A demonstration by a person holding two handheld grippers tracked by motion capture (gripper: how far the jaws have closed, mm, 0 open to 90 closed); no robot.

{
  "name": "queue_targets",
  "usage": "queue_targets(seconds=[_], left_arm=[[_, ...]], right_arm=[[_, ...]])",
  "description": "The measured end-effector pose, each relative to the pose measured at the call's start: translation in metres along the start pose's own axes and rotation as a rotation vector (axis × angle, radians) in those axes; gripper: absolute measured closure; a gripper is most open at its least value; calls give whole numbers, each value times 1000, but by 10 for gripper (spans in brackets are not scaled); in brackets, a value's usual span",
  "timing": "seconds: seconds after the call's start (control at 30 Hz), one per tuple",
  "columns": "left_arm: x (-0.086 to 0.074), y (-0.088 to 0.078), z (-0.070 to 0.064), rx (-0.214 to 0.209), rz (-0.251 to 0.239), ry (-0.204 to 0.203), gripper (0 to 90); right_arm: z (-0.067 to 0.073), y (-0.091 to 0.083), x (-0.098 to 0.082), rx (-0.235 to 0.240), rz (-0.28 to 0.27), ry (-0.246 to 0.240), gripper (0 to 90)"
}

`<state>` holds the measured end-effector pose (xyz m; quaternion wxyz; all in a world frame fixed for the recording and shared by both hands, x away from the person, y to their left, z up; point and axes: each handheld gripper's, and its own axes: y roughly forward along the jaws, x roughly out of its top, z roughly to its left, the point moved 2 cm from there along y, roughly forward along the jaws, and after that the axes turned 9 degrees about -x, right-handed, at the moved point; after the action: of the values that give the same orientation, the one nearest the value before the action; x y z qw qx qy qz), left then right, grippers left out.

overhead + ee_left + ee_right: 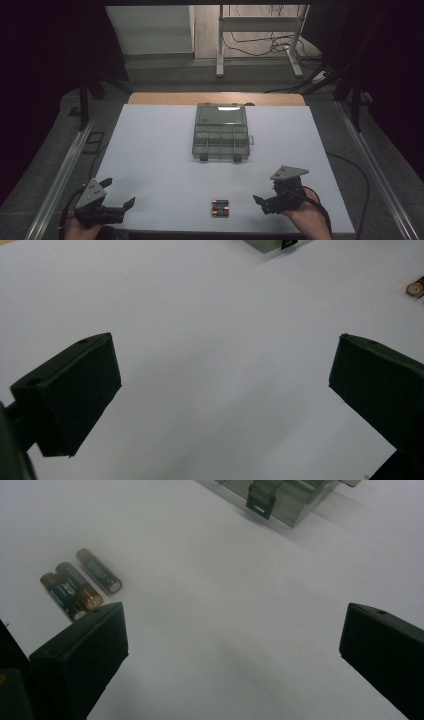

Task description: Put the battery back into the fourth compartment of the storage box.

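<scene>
— What do you see from the high view?

— My left gripper (120, 192) sits at the near left corner of the white table (150, 150), jaws spread wide and holding nothing. My right gripper (260, 200) is at the near right, also spread and empty. Between them, near the front edge, lie the batteries (220, 208), bunched together side by side. Farther back, about mid-table, stands the clear compartment box (220, 140) with its lid (221, 114) tipped open at the back.

— And from the left gripper view?

— My two black jaws stand far apart over bare white table (210, 365). A corner of the box (267, 244) shows at the top edge, and one battery end (415, 288) at the right edge, well apart from my jaws.

— The right gripper view?

— Wide open again, nothing between the jaws. The three batteries (80, 584) lie touching one another just beyond my left-hand jaw. The box (290, 500) with its dark latch (260, 502) is well beyond, at the top.
</scene>
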<state>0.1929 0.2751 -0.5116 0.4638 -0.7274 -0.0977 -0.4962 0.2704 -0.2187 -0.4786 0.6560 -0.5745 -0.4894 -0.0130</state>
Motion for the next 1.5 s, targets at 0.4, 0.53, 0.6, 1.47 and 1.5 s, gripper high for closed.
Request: queue_targets(seconds=[0.4,0.53,0.6,1.47,1.5], left_arm=[[0,0,-2,10,4,14,8],[0,0,-1,9,1,12,9],[0,0,-1,8,0,13,8],[0,0,-2,-4,-3,22,7],[0,0,-2,-4,-3,22,7]], right_arm=[[14,13,16,36,53,-4,0],[21,20,21,49,82,-18,0],[24,23,23,46,94,-28,0],[81,65,51,197,225,-285,486],[81,65,51,197,225,-285,486]])
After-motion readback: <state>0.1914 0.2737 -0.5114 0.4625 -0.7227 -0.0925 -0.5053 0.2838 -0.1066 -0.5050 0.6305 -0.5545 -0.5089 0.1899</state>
